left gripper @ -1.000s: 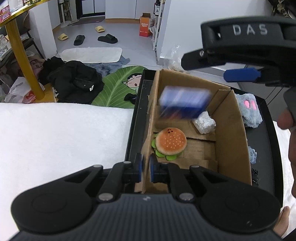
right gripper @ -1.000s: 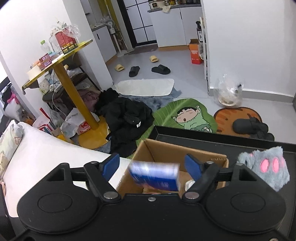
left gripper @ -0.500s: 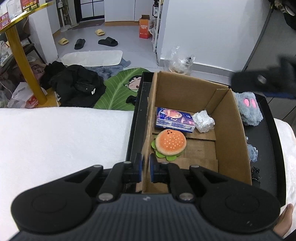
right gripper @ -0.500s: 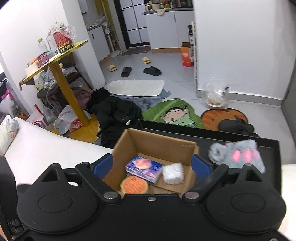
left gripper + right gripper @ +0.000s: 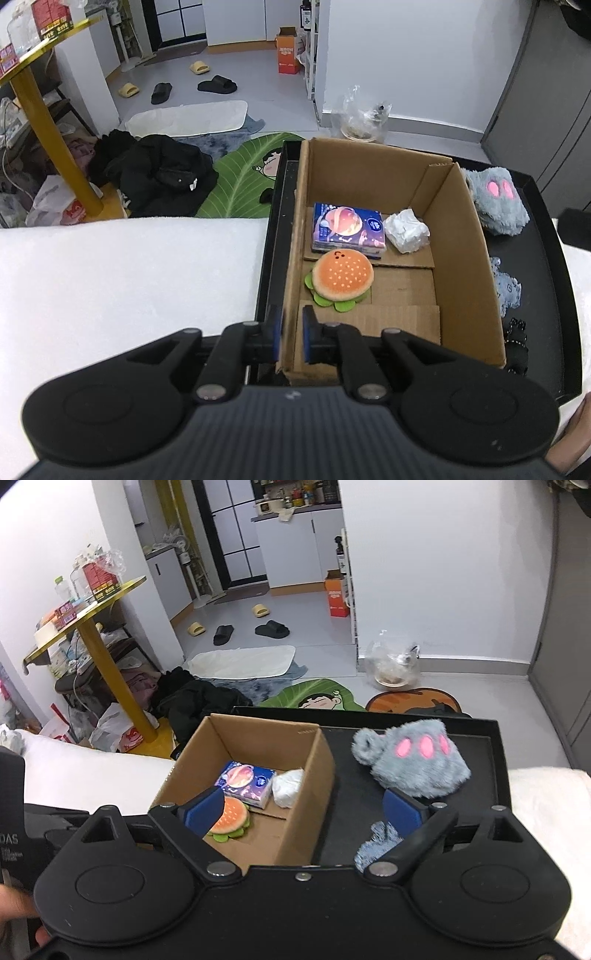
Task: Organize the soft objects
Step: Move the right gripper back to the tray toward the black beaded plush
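My left gripper (image 5: 291, 334) has its blue-padded fingers (image 5: 275, 334) clamped on the near left wall of the open brown cardboard box (image 5: 461, 266). My right gripper (image 5: 303, 810) hangs above the box's right wall, its fingers (image 5: 205, 808) having just been opening wider; they stand far apart with nothing gripped between them. Inside the box, nearest me, lies the round orange plush burger with green felt lettuce (image 5: 341, 278); just beyond it, touching, the blue tissue packet (image 5: 349, 229), and beside that a crumpled white wad (image 5: 406, 230). The box sits in a shallow black tray (image 5: 532, 258). On the tray right of the box lie a small pale-blue fuzzy toy (image 5: 506, 286) and, farther off, a grey furry paw with pink pads (image 5: 413, 760).
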### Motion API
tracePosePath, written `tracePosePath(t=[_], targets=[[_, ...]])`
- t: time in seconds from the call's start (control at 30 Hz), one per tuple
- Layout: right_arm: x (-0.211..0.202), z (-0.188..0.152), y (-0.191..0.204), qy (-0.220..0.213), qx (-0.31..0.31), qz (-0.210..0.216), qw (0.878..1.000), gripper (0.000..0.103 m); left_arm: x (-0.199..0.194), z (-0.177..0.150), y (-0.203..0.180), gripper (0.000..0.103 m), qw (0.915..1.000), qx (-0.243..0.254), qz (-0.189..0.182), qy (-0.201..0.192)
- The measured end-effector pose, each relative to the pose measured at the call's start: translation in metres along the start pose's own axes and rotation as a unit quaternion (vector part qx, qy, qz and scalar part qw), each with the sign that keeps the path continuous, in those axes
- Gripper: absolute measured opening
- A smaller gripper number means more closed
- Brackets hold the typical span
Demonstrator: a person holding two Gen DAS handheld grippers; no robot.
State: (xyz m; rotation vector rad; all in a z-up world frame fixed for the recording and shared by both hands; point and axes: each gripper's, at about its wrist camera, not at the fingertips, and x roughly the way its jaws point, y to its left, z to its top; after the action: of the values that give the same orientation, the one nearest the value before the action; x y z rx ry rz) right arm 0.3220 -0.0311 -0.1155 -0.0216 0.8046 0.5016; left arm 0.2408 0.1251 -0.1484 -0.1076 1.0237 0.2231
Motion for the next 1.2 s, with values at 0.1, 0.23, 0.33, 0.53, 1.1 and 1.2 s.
tracePosePath(t=[0.1, 0.23, 0.33, 0.53, 1.1, 1.2], targets=[[-0.006, -0.010, -0.008, -0.004, 0.004, -0.008, 1.000, 0.097, -0.001, -0.001, -0.002, 0.016, 1.0000, 0.007, 0.007, 0.001], [-0.009, -0.024, -0.016, -0.003, 0.017, -0.015, 1.000, 0.098, -0.004, -0.001, -0.004, 0.039, 0.9999, 0.011, 0.010, -0.004], [-0.009, -0.036, -0.024, 0.003, 0.032, -0.021, 0.999, 0.098, -0.006, -0.001, -0.006, 0.050, 0.9998, 0.015, 0.012, -0.007], [-0.007, -0.059, -0.033, 0.015, 0.058, -0.030, 0.998, 0.101, -0.007, -0.001, -0.010, 0.073, 0.9996, 0.024, 0.010, -0.008], [0.001, -0.112, -0.059, 0.012, 0.139, -0.039, 0.989, 0.103, -0.012, -0.003, -0.021, 0.089, 0.9982, 0.047, 0.027, -0.024], [0.012, -0.116, -0.060, 0.025, 0.129, -0.046, 0.990, 0.100, -0.011, -0.003, -0.025, 0.089, 0.9975, 0.057, 0.032, -0.025]])
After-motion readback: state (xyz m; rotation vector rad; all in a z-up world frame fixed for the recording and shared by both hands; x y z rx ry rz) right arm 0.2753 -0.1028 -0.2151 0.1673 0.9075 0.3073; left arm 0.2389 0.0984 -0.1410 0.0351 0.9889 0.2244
